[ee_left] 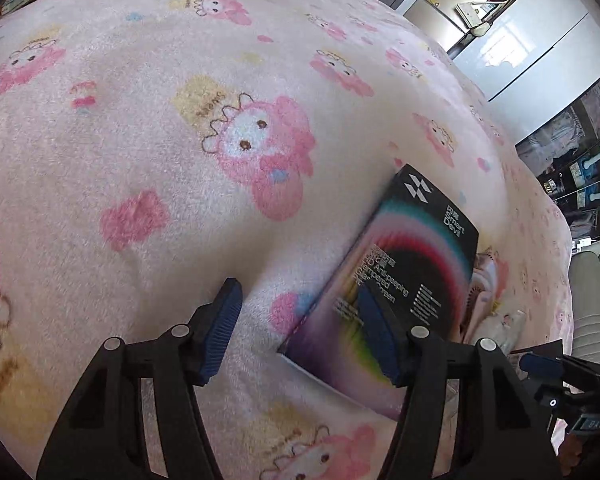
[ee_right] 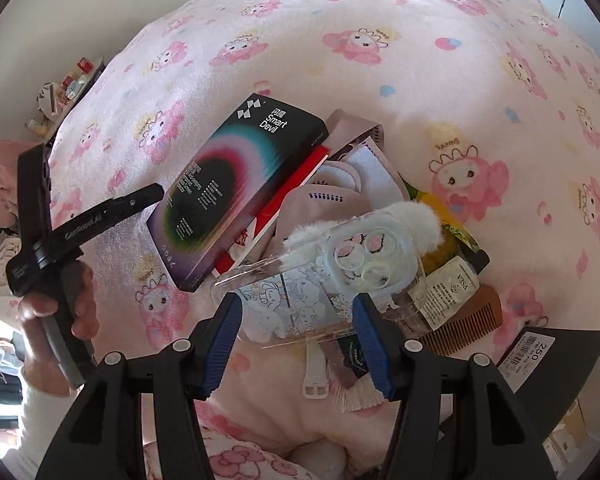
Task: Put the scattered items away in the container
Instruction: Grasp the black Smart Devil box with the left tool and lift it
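Observation:
A black "Smart Devil" box (ee_left: pixel 412 264) lies on the pink cartoon blanket (ee_left: pixel 140 140). My left gripper (ee_left: pixel 300 336) hovers open at the box's left edge, one blue pad over the box and the other over the blanket. In the right wrist view the same box (ee_right: pixel 236 188) tops a pile with a red box (ee_right: pixel 296 188), a pink pouch (ee_right: pixel 320 208), a clear fluffy-eared phone case (ee_right: pixel 340 264), a small labelled bottle (ee_right: pixel 444 292) and a wooden comb (ee_right: pixel 468 324). My right gripper (ee_right: pixel 296 340) stands open just above the phone case. A hand holds the left gripper (ee_right: pixel 156 193) beside the box.
A black container (ee_right: pixel 572 364) with a barcode label sits at the lower right, next to the comb. A yellow-green packet (ee_right: pixel 448 216) lies under the pile. The blanket (ee_right: pixel 380 60) stretches far behind. Cabinets (ee_left: pixel 540 40) and a padded seat (ee_left: pixel 592 280) stand past the bed's right edge.

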Tool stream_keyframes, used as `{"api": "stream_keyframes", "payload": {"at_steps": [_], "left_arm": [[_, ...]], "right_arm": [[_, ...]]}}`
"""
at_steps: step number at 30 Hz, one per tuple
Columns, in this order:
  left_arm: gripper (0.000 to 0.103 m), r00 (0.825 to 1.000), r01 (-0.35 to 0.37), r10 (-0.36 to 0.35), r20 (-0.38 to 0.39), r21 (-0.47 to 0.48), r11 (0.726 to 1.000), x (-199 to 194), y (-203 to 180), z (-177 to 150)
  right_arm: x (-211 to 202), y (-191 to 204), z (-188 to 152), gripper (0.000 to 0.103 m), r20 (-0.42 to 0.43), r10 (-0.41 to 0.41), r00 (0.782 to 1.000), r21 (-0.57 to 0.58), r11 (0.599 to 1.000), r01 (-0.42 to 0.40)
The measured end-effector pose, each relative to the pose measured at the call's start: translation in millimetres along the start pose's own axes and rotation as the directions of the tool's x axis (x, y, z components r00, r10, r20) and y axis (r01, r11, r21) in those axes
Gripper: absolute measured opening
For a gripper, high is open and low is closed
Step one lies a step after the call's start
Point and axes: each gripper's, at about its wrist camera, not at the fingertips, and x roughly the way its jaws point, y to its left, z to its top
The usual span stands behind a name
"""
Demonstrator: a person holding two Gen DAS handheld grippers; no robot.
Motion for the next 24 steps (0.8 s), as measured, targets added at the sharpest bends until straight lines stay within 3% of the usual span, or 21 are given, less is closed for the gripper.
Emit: {"api": "stream_keyframes", "payload": {"at_steps": [2,5,9,13,17,22,24], "left_arm": [[0.061,0.999,0.017,-0.017,-0.032,-0.02,1.0,8,-4,-2],[0.061,0.986,0.074,-0.085,-0.145,-0.083,0.994,11,-20,-20],[0.056,0.957,0.209,-0.194,-0.214,0.047,0.977,-5,-62,-47],[0.056,0.981,0.14,-0.133,-0.144,0.043,0.989,-2,-57,-38],[0.056,0.973,0.197,-0.195,-0.124,0.004,0.98,5,-50,-28],[0.052,0.982,0.148,-0.144,-0.12,0.03,0.988,9,-55,-33],[0.051,0.98,0.16,-0.156,-0.124,0.022,0.987,6,-52,-32]], "right_arm": [[3,-6,-1,0.054,-0.002,0.014,1.0,0.02,1.0,-0.014],[3,-14,-2,0.054,0.003,0.033,0.999,0.05,0.998,-0.033],[5,-12,-1,0.054,-0.003,0.066,0.998,0.049,0.997,-0.066],[12,-3,4,0.054,-0.009,0.03,1.0,0.007,1.0,-0.03],[19,-5,14,0.054,-0.015,0.058,0.998,0.019,0.998,-0.057],[24,1,20,0.054,-0.036,0.046,0.998,0.004,0.999,-0.046],[16,2,20,0.054,0.002,0.045,0.999,0.012,0.999,-0.045]]}}
